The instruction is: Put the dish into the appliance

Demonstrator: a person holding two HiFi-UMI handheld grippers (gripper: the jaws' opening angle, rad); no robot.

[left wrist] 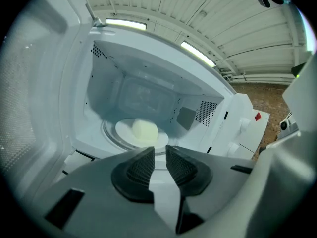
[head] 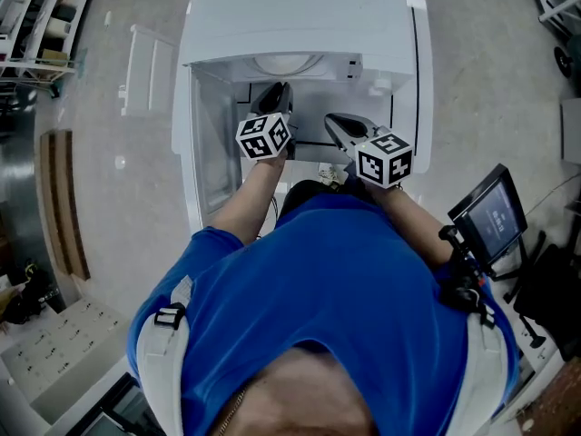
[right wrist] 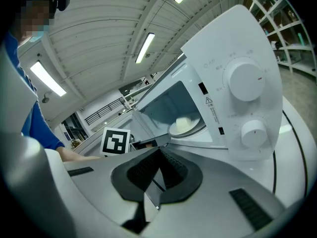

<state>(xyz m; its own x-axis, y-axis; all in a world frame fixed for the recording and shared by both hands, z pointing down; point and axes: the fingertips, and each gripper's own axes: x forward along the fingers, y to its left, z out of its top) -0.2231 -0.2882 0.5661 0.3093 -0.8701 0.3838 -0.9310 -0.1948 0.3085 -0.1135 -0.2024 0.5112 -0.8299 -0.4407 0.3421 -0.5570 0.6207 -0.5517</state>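
The white microwave [head: 290,7] stands with its door [head: 207,143] swung open to the left. Inside, a white dish [left wrist: 124,131] carrying a pale yellow lump [left wrist: 144,130] sits on the turntable. The dish [right wrist: 184,125] also shows through the opening in the right gripper view. My left gripper [left wrist: 160,155] is just outside the cavity, pointing at the dish. Its pads stand a narrow gap apart with nothing between them. My right gripper [right wrist: 159,152] hovers to the right, in front of the control panel, jaws shut and empty. In the head view the left gripper [head: 272,94] and right gripper [head: 334,121] are side by side at the opening.
Two round knobs [right wrist: 243,81] [right wrist: 253,133] sit on the microwave's right panel. The open door [left wrist: 29,108] flanks the left gripper closely. A small screen on a stand [head: 495,216] is at the right, and shelving [head: 36,25] at the far left.
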